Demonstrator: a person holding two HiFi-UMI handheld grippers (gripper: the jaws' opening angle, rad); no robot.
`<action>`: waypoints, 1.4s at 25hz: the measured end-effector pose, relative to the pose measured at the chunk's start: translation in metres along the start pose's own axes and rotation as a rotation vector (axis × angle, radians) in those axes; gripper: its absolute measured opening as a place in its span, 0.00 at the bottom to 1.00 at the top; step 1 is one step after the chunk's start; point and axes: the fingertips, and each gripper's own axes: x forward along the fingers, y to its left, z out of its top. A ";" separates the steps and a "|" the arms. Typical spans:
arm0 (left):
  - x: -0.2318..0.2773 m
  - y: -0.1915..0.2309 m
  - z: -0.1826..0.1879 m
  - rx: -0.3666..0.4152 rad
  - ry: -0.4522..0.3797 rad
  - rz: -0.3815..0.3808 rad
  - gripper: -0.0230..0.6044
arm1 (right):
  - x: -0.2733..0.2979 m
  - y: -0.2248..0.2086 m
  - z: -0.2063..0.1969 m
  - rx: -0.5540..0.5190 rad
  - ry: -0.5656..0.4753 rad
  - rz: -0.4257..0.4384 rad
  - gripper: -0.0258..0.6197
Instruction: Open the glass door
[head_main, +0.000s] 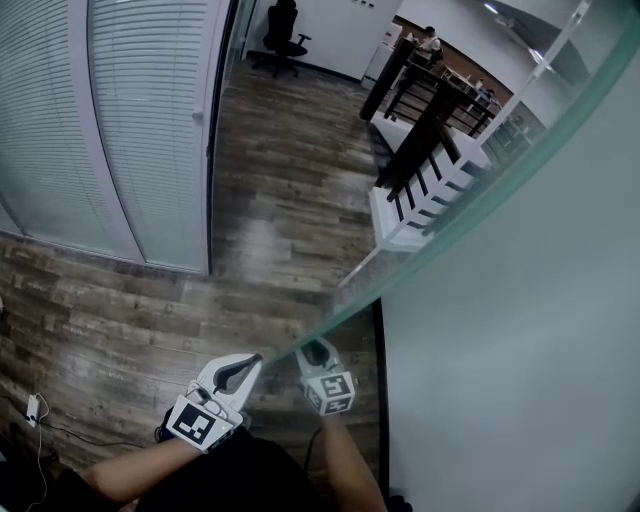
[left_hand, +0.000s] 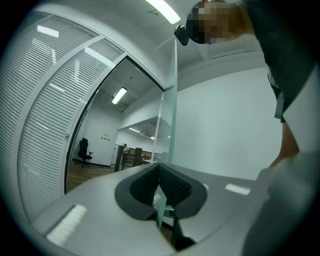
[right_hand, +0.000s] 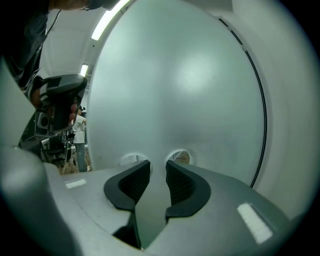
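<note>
The glass door (head_main: 520, 330) is frosted and fills the right of the head view. Its green edge (head_main: 450, 225) runs diagonally down to my grippers. My left gripper (head_main: 252, 362) is shut on that edge; in the left gripper view the pane's edge (left_hand: 172, 100) drops straight between the closed pads (left_hand: 160, 172). A white bar handle (head_main: 480, 130) stands on the door's far side. My right gripper (head_main: 318, 350) is beside the edge on the frosted side. Its jaws (right_hand: 158, 167) stand apart, facing the frosted face (right_hand: 190, 90) at close range, with only that face showing in the gap.
A partition with white blinds (head_main: 120, 120) stands at left, with a doorway gap beyond the door's edge. A dark stair railing (head_main: 420, 150) and an office chair (head_main: 283, 35) lie further in. A cable with a plug (head_main: 33, 408) lies on the wood floor. A person (right_hand: 79, 140) stands far off.
</note>
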 end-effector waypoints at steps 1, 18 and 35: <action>0.003 -0.007 0.000 0.010 0.000 -0.023 0.04 | -0.003 -0.001 -0.002 0.001 -0.001 -0.006 0.20; 0.050 -0.043 -0.005 0.002 0.022 -0.239 0.13 | -0.023 -0.009 -0.018 0.069 -0.026 -0.164 0.29; 0.052 -0.067 -0.013 -0.084 0.072 -0.361 0.16 | -0.097 0.063 -0.005 0.055 -0.265 -0.278 0.29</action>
